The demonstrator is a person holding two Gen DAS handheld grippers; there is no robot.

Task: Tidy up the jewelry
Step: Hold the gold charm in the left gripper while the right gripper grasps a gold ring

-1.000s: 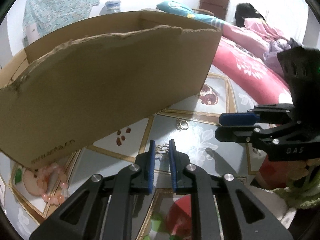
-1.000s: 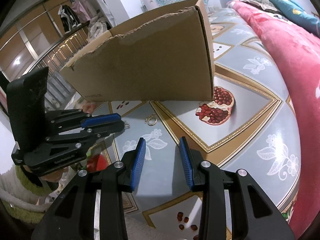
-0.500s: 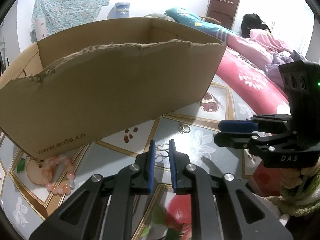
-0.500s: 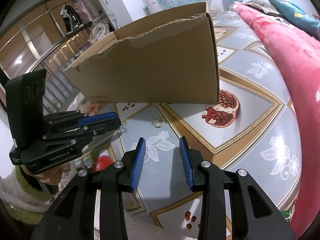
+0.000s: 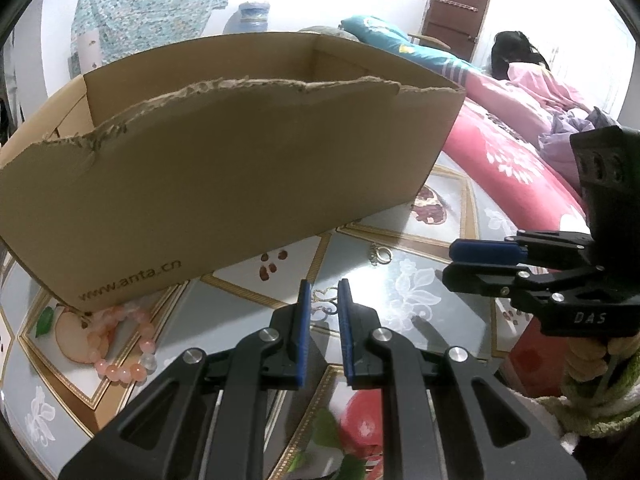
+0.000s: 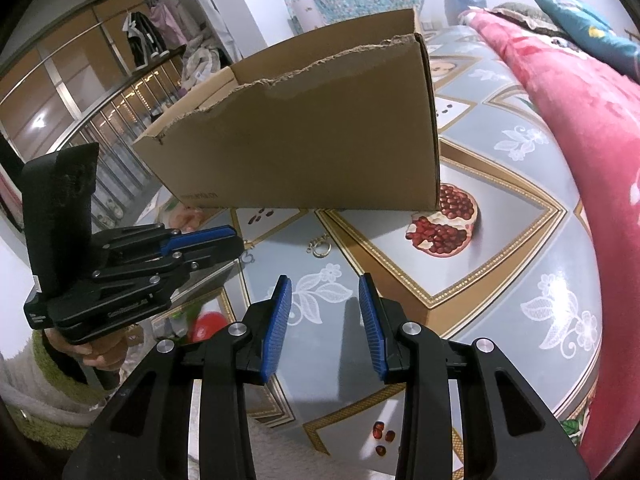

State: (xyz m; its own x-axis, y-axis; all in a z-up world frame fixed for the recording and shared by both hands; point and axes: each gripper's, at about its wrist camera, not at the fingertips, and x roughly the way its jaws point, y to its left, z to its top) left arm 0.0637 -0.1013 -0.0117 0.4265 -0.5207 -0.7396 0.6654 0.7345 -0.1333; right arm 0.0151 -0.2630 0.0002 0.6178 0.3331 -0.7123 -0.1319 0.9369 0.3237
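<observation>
A torn-rimmed cardboard box (image 5: 240, 168) stands on the patterned table (image 5: 420, 300). My left gripper (image 5: 324, 290) hovers in front of it, shut on a small silver butterfly-shaped piece (image 5: 326, 302) that spans the narrow gap between the pads. From the right wrist view, that piece (image 6: 247, 258) hangs at the left gripper's (image 6: 238, 246) tips. A ring on a short chain (image 5: 378, 254) (image 6: 320, 248) lies on the table between the grippers. At the box's left corner sits a pink bead bracelet (image 5: 120, 344). My right gripper (image 6: 324, 288) is open, with nothing between its pads.
A red flowered blanket (image 6: 580, 120) runs along the table's right side. A person lies on it at the back (image 5: 520, 68). A hand in a green and white sleeve (image 6: 48, 380) holds the left gripper. The box (image 6: 312, 148) blocks the far half of the table.
The left view has rolled and risen slightly, so more of the box's inside shows. The butterfly piece stays between the left pads. The right gripper has not moved.
</observation>
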